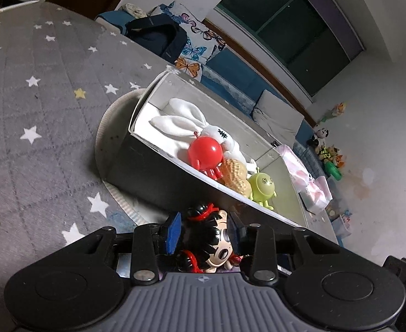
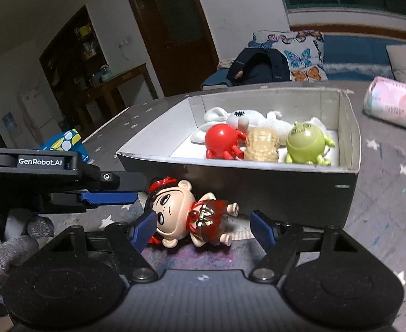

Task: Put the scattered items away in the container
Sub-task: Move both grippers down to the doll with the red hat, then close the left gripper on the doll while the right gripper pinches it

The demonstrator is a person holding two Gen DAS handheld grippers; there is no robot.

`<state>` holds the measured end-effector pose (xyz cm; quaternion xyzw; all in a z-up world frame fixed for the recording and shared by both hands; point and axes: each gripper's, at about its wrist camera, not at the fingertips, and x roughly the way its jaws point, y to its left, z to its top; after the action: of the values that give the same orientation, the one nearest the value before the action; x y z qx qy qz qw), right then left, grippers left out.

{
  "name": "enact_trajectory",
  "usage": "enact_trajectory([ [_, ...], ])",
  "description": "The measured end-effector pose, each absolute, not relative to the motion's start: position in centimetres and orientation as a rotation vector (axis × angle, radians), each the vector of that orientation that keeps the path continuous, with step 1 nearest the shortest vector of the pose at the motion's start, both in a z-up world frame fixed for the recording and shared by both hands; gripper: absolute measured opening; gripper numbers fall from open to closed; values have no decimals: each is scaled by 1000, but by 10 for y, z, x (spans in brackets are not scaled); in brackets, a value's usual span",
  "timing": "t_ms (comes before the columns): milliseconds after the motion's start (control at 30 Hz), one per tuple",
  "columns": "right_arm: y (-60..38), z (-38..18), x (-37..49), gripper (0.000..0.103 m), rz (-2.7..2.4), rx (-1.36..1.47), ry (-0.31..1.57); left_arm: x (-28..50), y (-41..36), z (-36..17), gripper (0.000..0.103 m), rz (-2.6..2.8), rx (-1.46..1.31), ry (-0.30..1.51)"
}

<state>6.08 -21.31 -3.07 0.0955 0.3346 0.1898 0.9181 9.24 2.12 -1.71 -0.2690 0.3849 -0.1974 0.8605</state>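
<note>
Blue-padded right gripper stood wide around the glossy plastic doll at lower centre; left gripper gripped its head. Beyond, the grey cardboard box held smooth toys. Left gripper housing read "GenRobot.AI".

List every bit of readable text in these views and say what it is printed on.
"GenRobot.AI": white lettering on the left tool, on its black body.
Print on the pink tissue pack: too blurred to read.
Small mark on the grey box front wall: too small to read.
</note>
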Motion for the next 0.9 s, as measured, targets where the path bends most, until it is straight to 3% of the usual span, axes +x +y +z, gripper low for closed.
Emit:
enact_trajectory([
  [900,-193,-52,77,75,426,238,751,107,18,-44,42,-469,-666,836],
])
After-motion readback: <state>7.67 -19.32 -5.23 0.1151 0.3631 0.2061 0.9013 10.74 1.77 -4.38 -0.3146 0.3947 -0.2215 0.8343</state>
